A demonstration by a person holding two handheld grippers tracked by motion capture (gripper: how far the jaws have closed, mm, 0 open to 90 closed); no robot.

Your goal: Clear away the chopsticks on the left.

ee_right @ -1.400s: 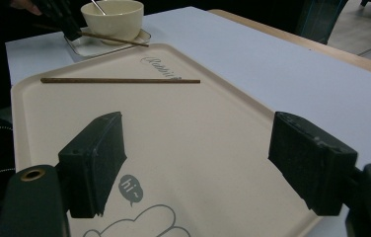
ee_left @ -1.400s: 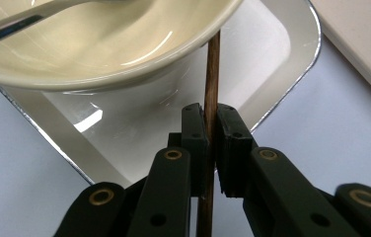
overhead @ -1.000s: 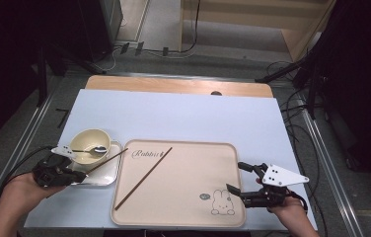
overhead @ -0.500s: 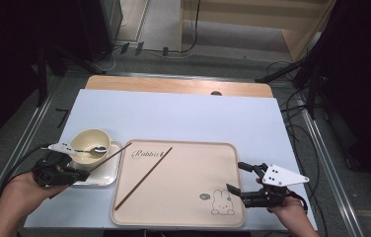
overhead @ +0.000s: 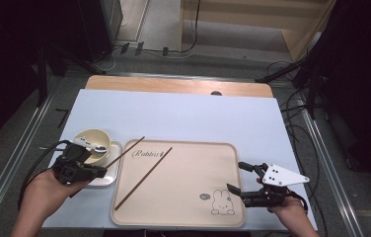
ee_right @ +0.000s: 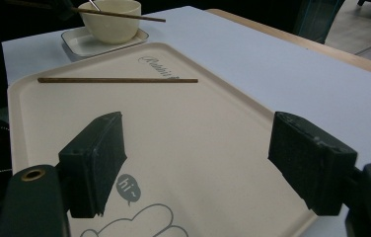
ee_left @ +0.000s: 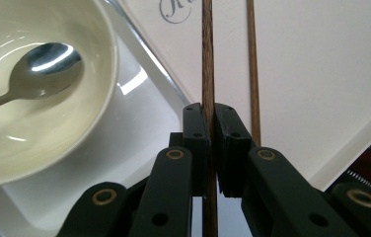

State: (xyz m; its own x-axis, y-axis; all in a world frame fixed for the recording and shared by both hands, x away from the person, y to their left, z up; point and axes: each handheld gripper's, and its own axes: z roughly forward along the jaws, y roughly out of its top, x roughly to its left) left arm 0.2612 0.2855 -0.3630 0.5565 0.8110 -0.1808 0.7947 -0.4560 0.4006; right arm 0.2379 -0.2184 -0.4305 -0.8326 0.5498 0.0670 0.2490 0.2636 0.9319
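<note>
Since a second ago, one brown chopstick (overhead: 126,152) has risen off the small white dish and now slants up over the edge of the beige tray (overhead: 193,207), clamped near its lower end in the left hand-held gripper (overhead: 91,170), whose jaws are closed tight on it. The left gripper view shows the stick (ee_left: 208,64) running straight between the jaw pads. The second chopstick (overhead: 143,177) lies loose on the tray, diagonal, just beside the held one. The cream bowl (overhead: 92,142) sits on the white dish (overhead: 105,177) with a metal spoon (ee_left: 35,66) resting inside. The right hand-held gripper (overhead: 238,190) hovers over the tray's near right corner by the rabbit drawing (overhead: 220,202), its jaws spread wide and holding nothing, on the pale blue tabletop (overhead: 183,116).
</note>
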